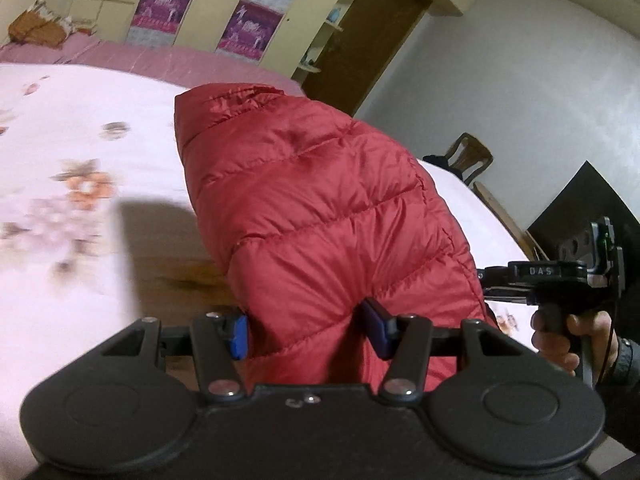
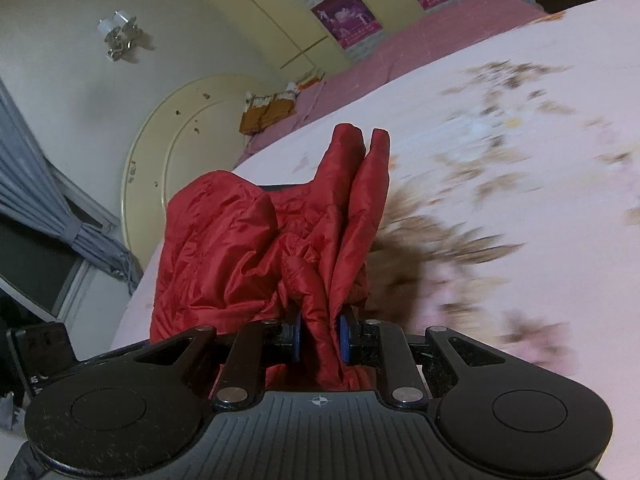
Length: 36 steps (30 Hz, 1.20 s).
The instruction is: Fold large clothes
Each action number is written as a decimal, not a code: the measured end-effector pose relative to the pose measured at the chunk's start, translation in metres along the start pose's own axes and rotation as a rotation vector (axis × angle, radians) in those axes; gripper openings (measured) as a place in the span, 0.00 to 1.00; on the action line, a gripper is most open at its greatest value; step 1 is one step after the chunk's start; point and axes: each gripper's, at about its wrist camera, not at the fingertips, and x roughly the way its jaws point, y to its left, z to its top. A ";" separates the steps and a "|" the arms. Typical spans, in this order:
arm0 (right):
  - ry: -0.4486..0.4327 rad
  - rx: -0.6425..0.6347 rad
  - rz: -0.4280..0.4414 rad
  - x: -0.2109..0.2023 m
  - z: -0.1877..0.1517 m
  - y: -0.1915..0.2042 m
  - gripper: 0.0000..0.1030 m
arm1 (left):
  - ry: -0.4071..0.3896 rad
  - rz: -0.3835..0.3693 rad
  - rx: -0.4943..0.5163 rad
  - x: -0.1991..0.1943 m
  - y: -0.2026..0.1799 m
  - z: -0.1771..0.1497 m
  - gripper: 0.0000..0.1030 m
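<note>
Left wrist view: the red puffer jacket (image 1: pixel 320 216) hung bunched above the floral bedsheet (image 1: pixel 60 128), its quilted bulk rising away from the left gripper (image 1: pixel 308 330). That claw was clenched on a thick padded fold near the jacket's lower edge, blue pads (image 1: pixel 239 334) pressed in on both sides. To the right of the jacket, a hand (image 1: pixel 560 336) gripped the handle of the other tool. The sheet pattern was smeared with motion blur.

Right wrist view: the right gripper (image 2: pixel 320 338) was grasping a thin pinch of the same jacket, pads close together. Loose folds and a sleeve-like tongue stood up beyond the jacket's held part, over the bedsheet (image 2: pixel 500 92).

Risks, as judged: the slick shell fabric could slide out of the narrow right pinch during a fast carry. The free folds could land crumpled under the jacket, spoiling the fold line. Uneven tension between the two holds could twist the garment.
</note>
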 end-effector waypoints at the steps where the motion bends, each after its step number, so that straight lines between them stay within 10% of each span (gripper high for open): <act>1: 0.005 0.010 0.001 0.013 -0.004 0.010 0.17 | 0.009 0.007 0.000 -0.004 0.013 0.003 0.52; 11: -0.006 0.125 -0.086 0.111 -0.013 0.009 0.17 | 0.033 0.035 -0.151 0.025 0.108 0.008 0.64; 19: -0.037 0.148 -0.081 0.106 -0.021 -0.012 0.17 | 0.005 0.019 -0.197 0.024 0.121 -0.003 0.71; 24: -0.086 0.128 -0.208 0.077 -0.021 -0.013 0.39 | -0.029 0.089 -0.177 -0.014 0.142 -0.004 0.73; 28: -0.132 -0.013 -0.217 0.057 -0.003 0.023 0.17 | -0.105 0.068 -0.100 -0.023 0.124 0.021 0.67; 36: 0.010 -0.230 -0.218 0.144 0.012 0.084 0.17 | 0.003 0.073 0.068 0.067 0.079 0.068 0.66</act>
